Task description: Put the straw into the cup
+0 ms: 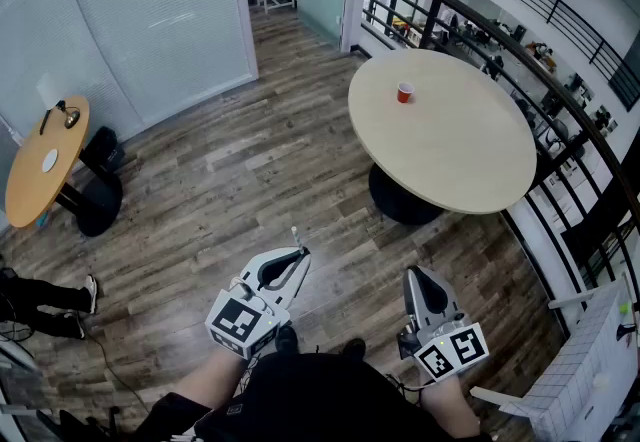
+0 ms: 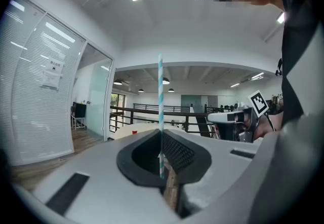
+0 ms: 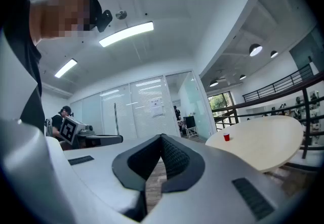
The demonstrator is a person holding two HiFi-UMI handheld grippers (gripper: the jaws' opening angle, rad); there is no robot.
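Observation:
A small red cup [image 1: 404,92] stands on the far side of a round beige table [image 1: 450,145], well ahead of both grippers. It also shows far off as the red cup [image 2: 134,132] and the red cup [image 3: 226,137]. My left gripper [image 1: 300,256] is low in the head view, over the wood floor, shut on a white-and-teal striped straw [image 2: 160,101] that stands upright out of its jaws. The straw's tip [image 1: 296,233] pokes past the jaws. My right gripper [image 1: 413,276] is beside it, shut with nothing between the jaws [image 3: 162,140].
A black railing [image 1: 520,40] curves behind the round table. A small orange table [image 1: 45,170] stands at the left by glass partitions. A person's legs [image 1: 50,295] lie at the far left. A white rack [image 1: 590,370] is at the lower right.

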